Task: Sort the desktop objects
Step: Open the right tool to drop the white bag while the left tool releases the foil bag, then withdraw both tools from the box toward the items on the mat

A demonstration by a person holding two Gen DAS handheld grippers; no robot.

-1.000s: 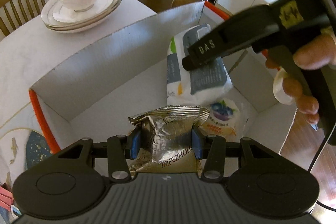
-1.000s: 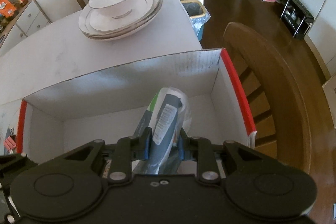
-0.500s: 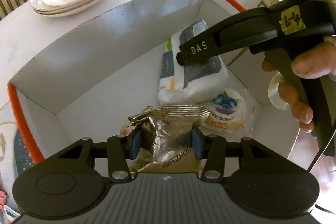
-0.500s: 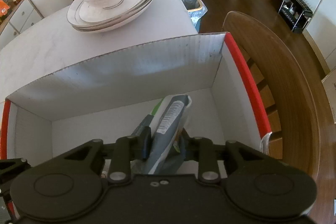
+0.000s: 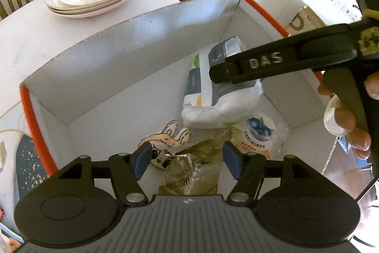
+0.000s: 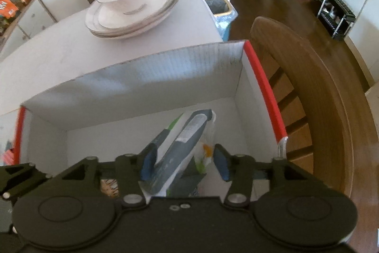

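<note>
A white cardboard box [image 5: 130, 51] with orange-red edges stands on the table. My left gripper [image 5: 187, 161] hangs over its near side, jaws opening. A silver foil snack packet [image 5: 196, 172] lies loose below them, clear of both blue pads. My right gripper [image 6: 184, 164] is over the same box [image 6: 142, 77], jaws opening too. A white and grey tissue pack [image 6: 187, 146] lies between and under its pads, no longer squeezed. In the left wrist view that tissue pack [image 5: 213, 98] rests on the box floor under the right gripper's black body [image 5: 272, 63].
A blueberry packet [image 5: 258, 134] and a cartoon rabbit packet [image 5: 163, 141] lie in the box. Stacked plates with a bowl [image 6: 132, 6] sit on the far table. A wooden chair [image 6: 319, 98] stands right of the box, a bin [image 6: 220, 11] beyond. A hand [image 5: 350, 120] holds the right gripper.
Both pairs of jaws have spread apart. The foil packet has slipped from the left pads down into the box. The tissue pack has come free of the right pads and sunk lower.
</note>
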